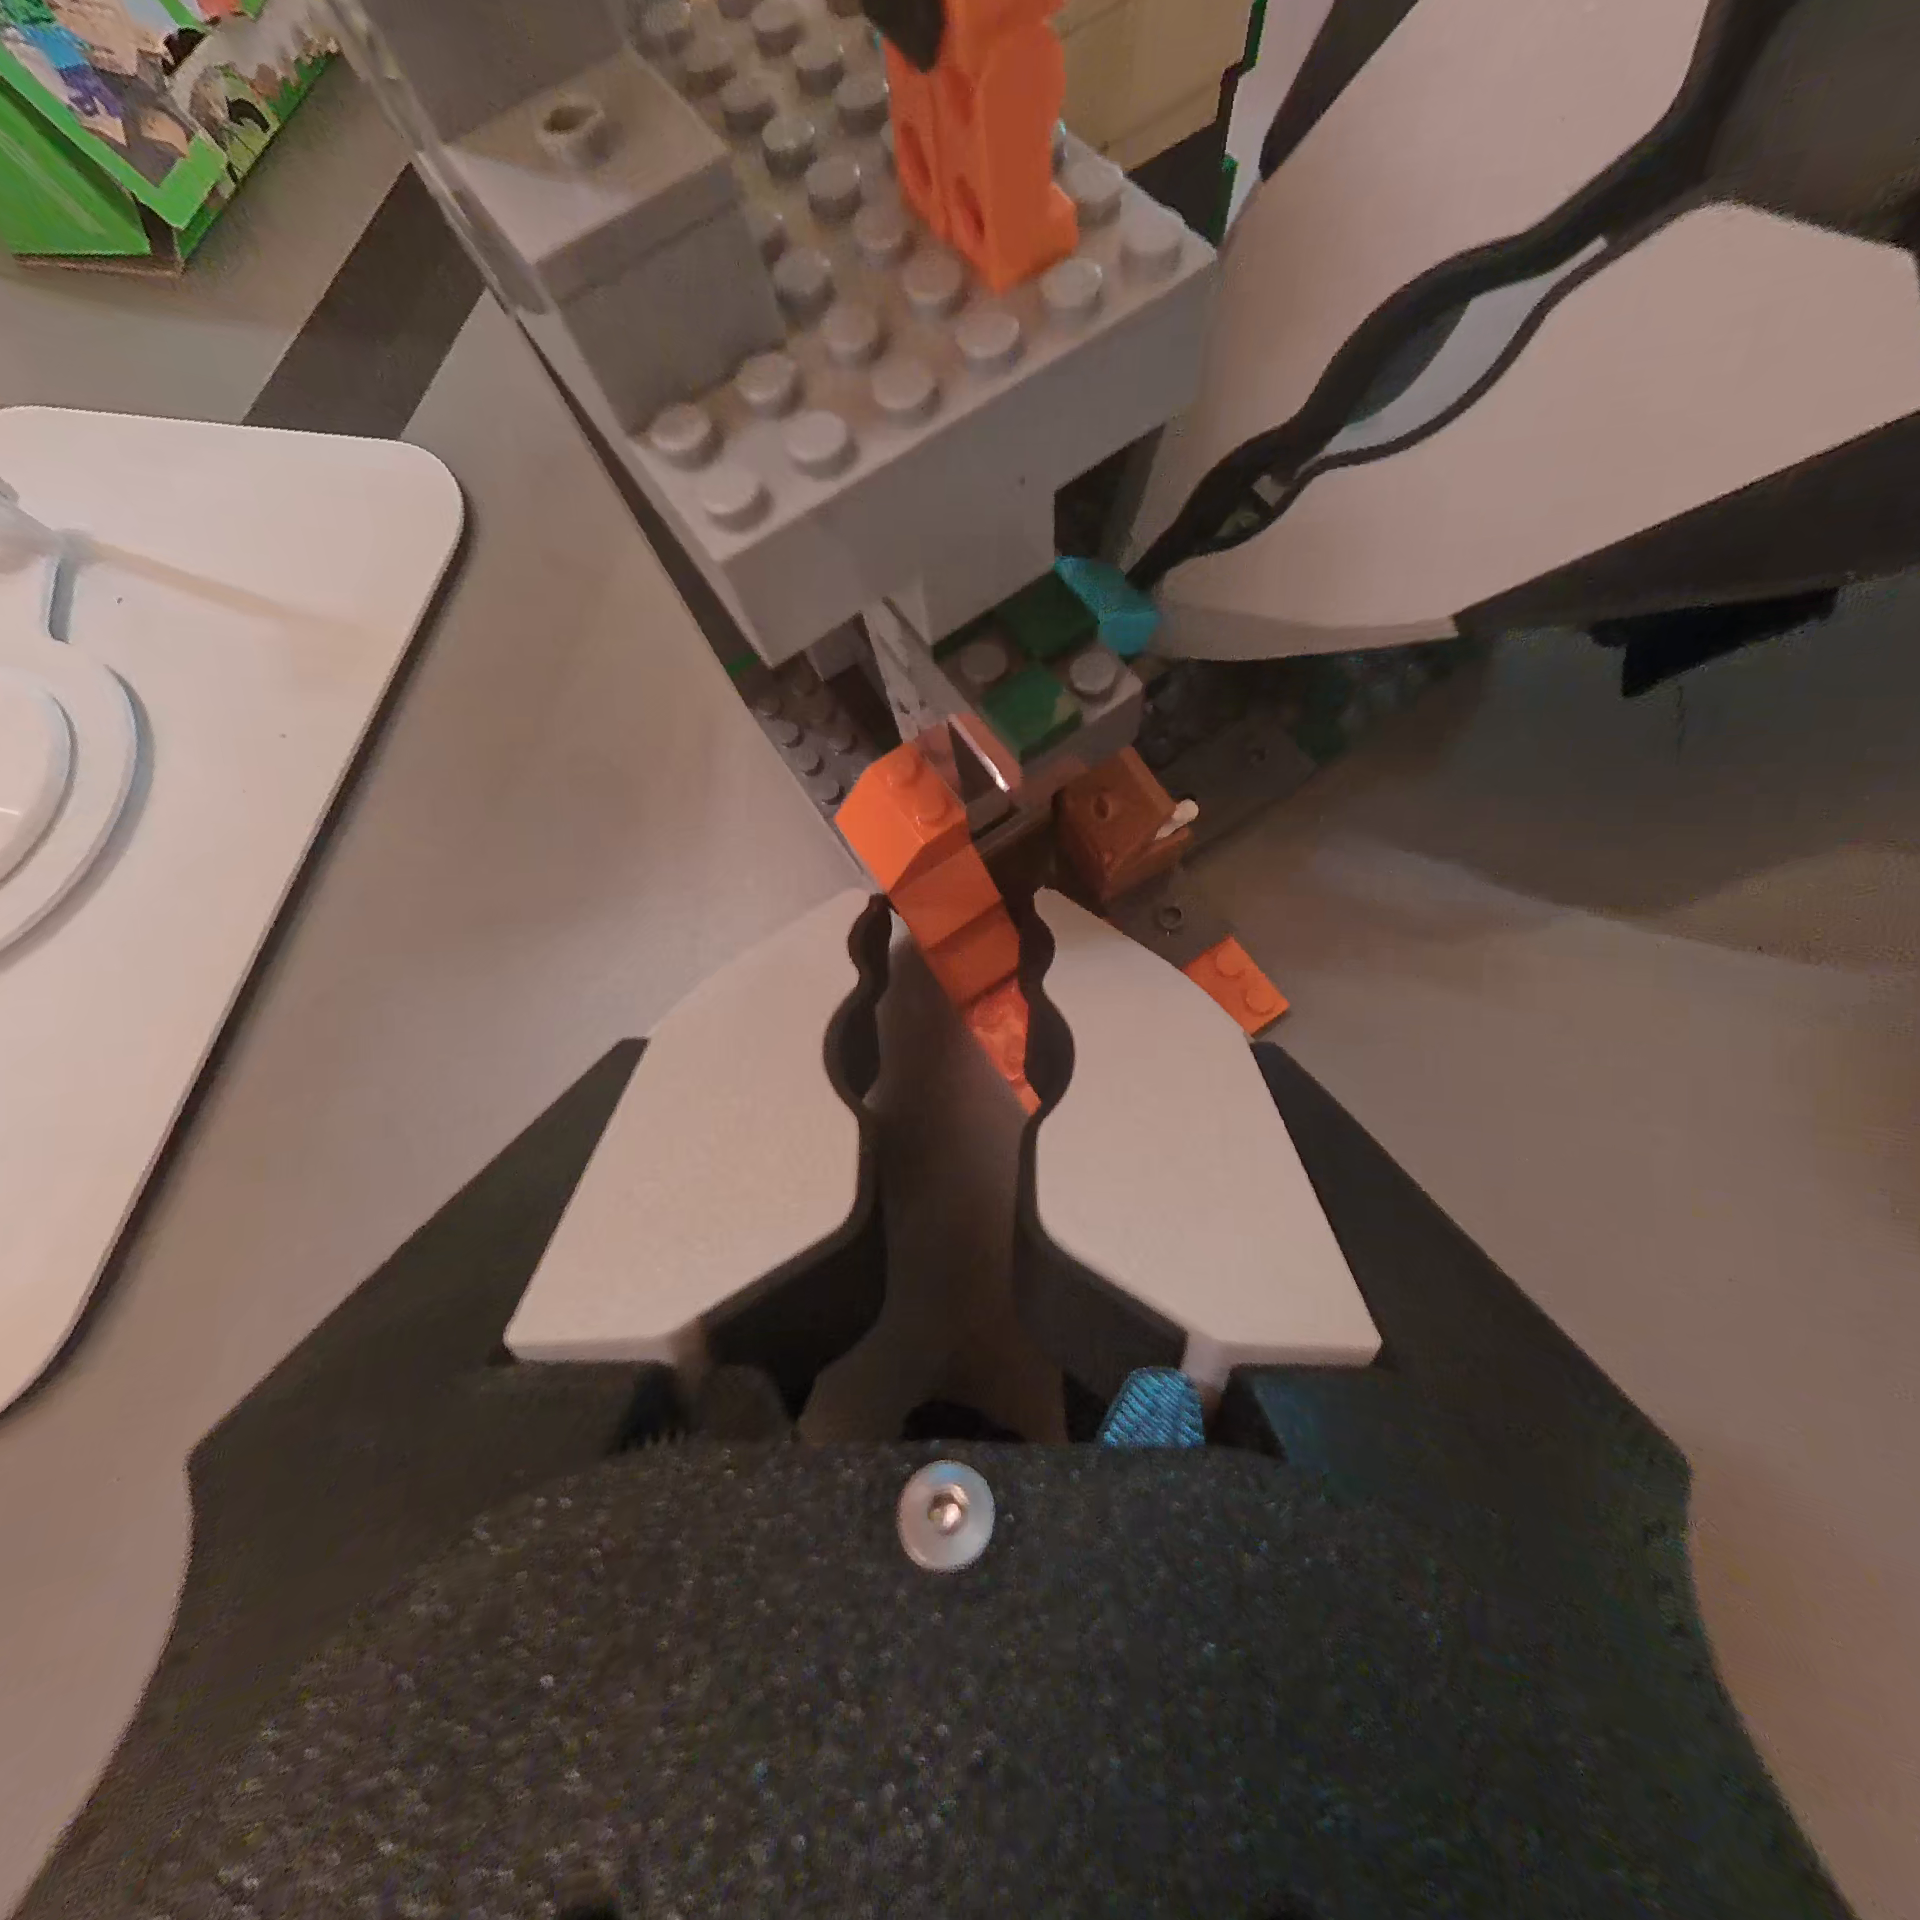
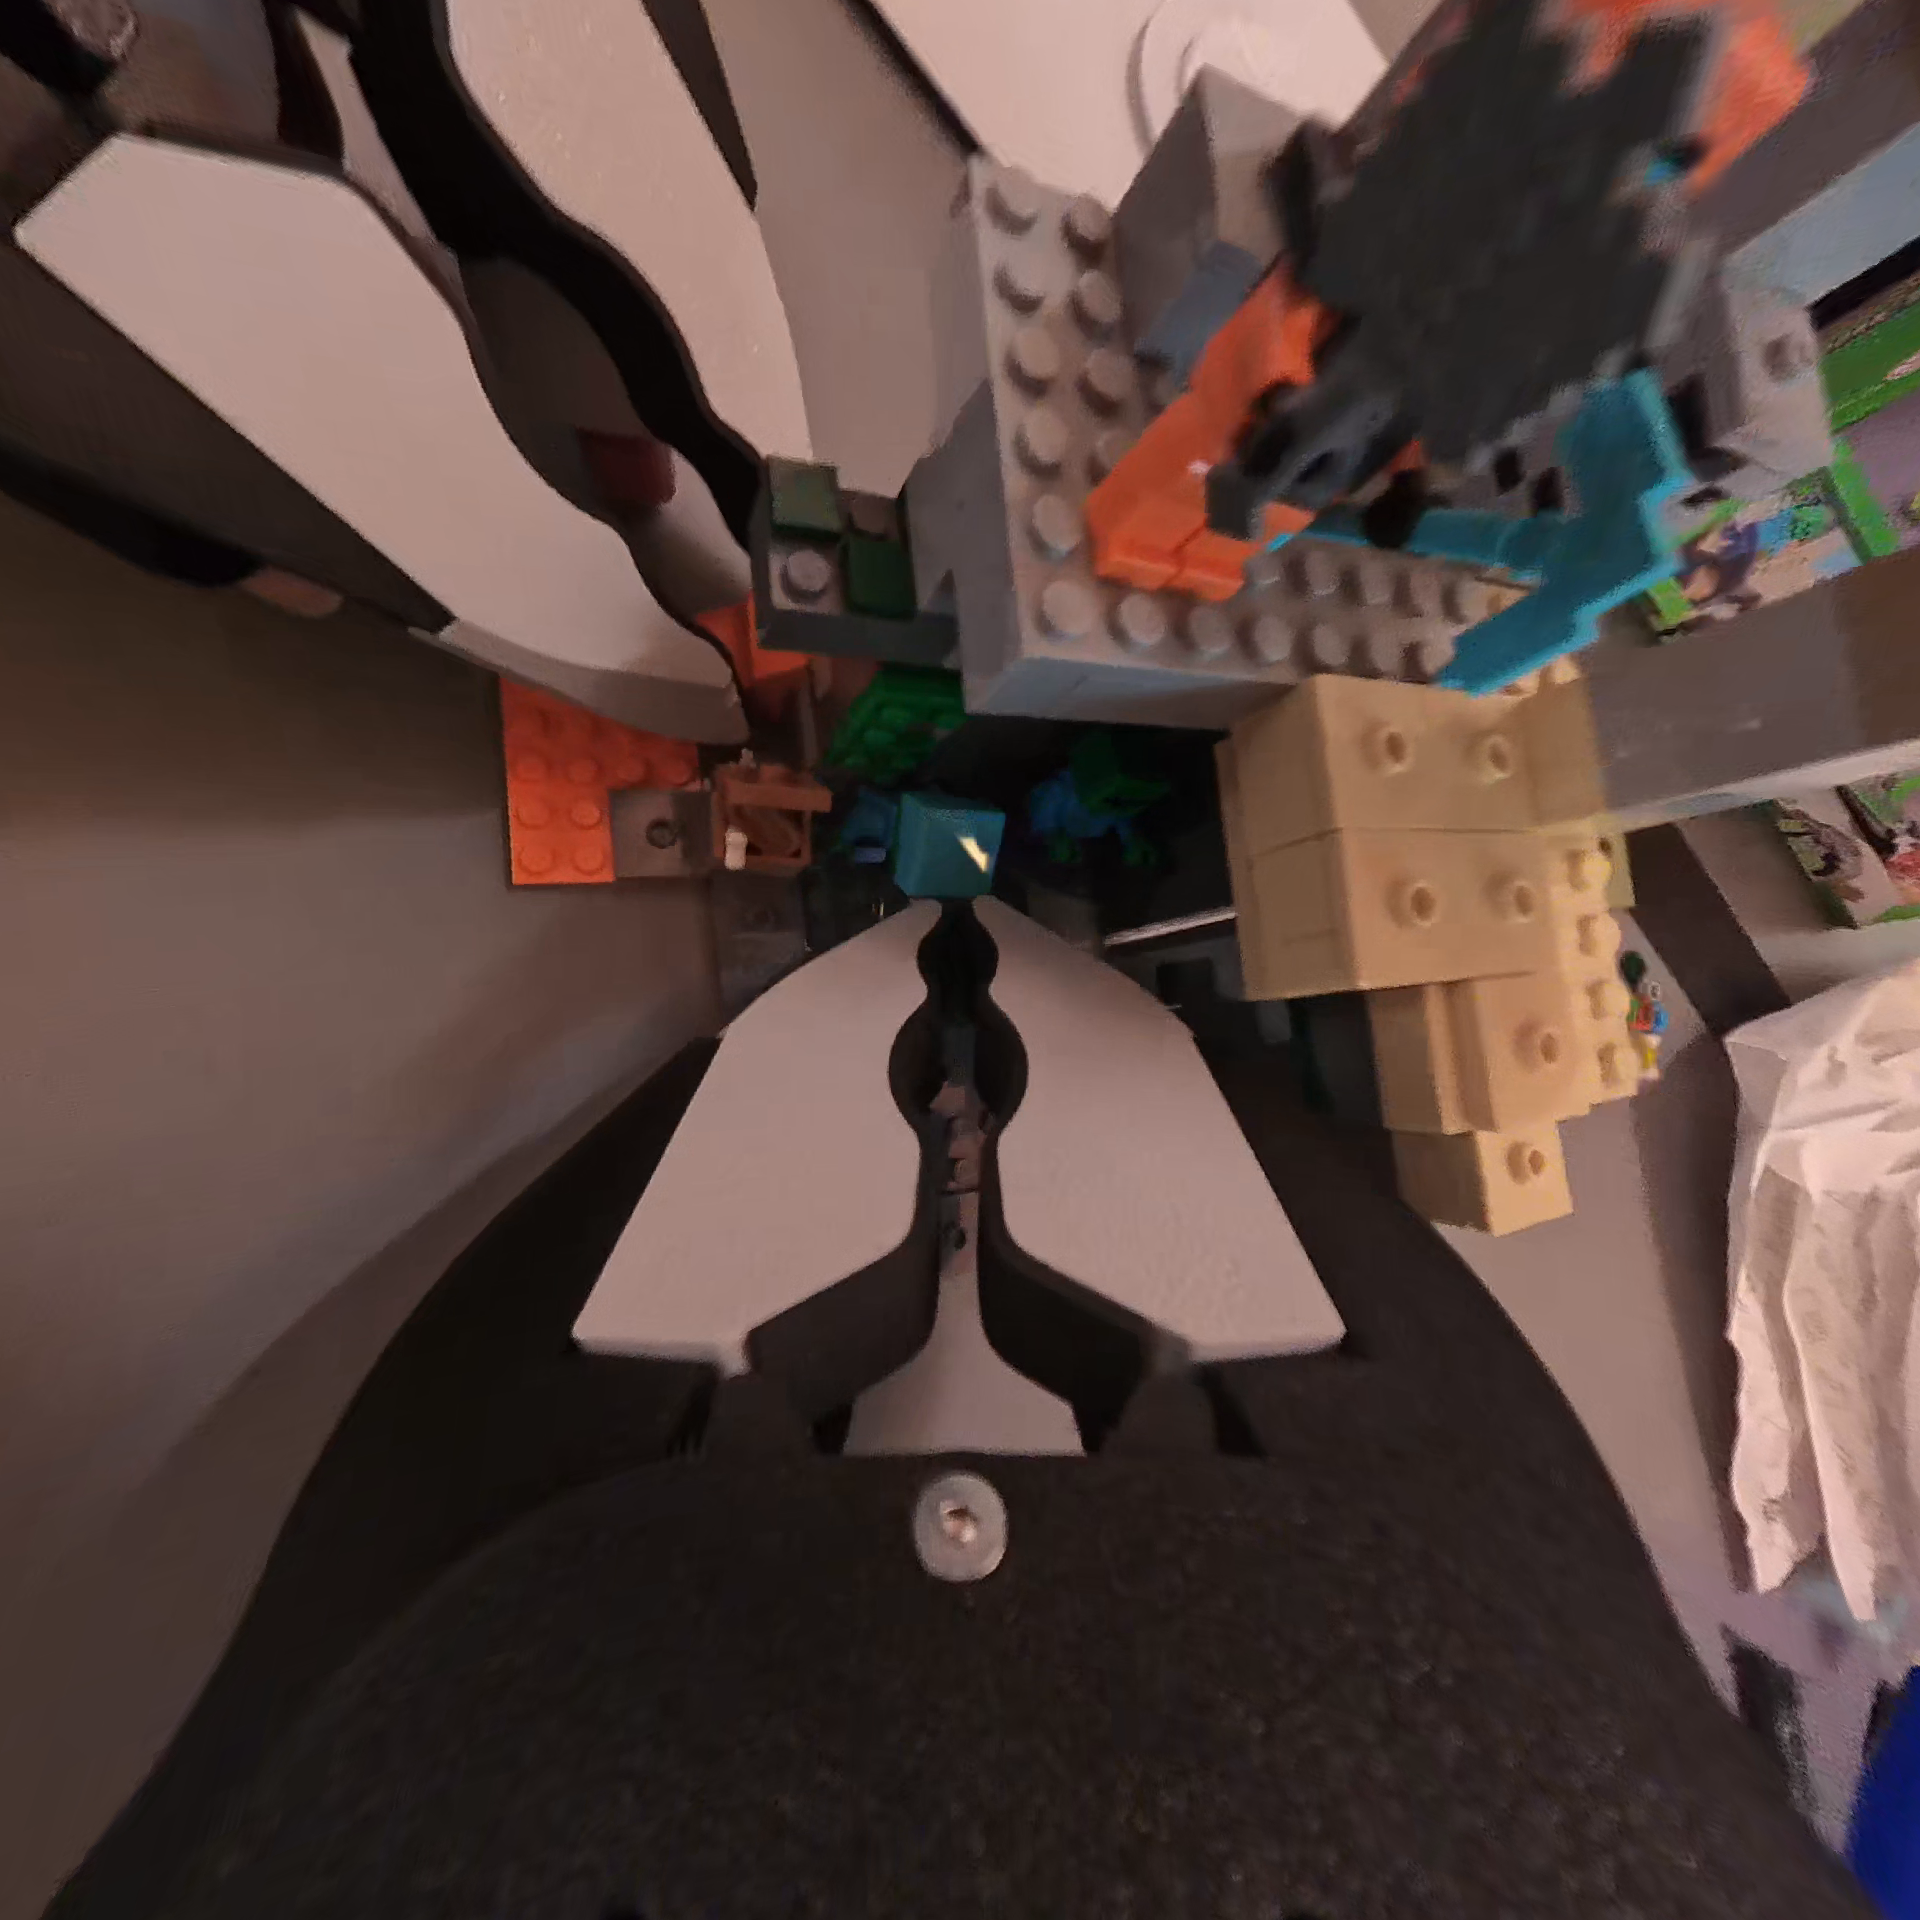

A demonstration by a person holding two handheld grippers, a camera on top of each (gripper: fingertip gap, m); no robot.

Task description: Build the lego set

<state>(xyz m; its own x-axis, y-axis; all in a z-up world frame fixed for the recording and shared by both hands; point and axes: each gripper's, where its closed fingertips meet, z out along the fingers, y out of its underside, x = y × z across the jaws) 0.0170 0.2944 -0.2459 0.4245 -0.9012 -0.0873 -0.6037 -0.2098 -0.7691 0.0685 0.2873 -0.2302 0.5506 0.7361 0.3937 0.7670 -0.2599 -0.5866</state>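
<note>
The lego build has a grey studded roof plate (image 1: 914, 343) with an orange pillar (image 1: 977, 156) on it. It stands over a lower part with green tiles (image 1: 1023, 696) and a brown piece (image 1: 1112, 831). My left gripper (image 1: 956, 914) is shut on an orange brick stack (image 1: 925, 852) at the build's front edge. My right gripper (image 2: 956, 909) is shut on a small teal block (image 2: 951, 842) under the grey roof (image 2: 1049, 416). It also shows in the left wrist view (image 1: 1153, 623), reaching in from the right with the teal block (image 1: 1107, 613).
A white tray (image 1: 208, 727) lies left of the build, and a green picture box (image 1: 125, 135) stands behind it. In the right wrist view, tan bricks (image 2: 1403, 883), an orange plate (image 2: 566, 790) and a dark and teal figure (image 2: 1538, 499) belong to the build. Crumpled white paper (image 2: 1849, 1247) lies at the right. The grippers' ends are close to 6 cm from one another.
</note>
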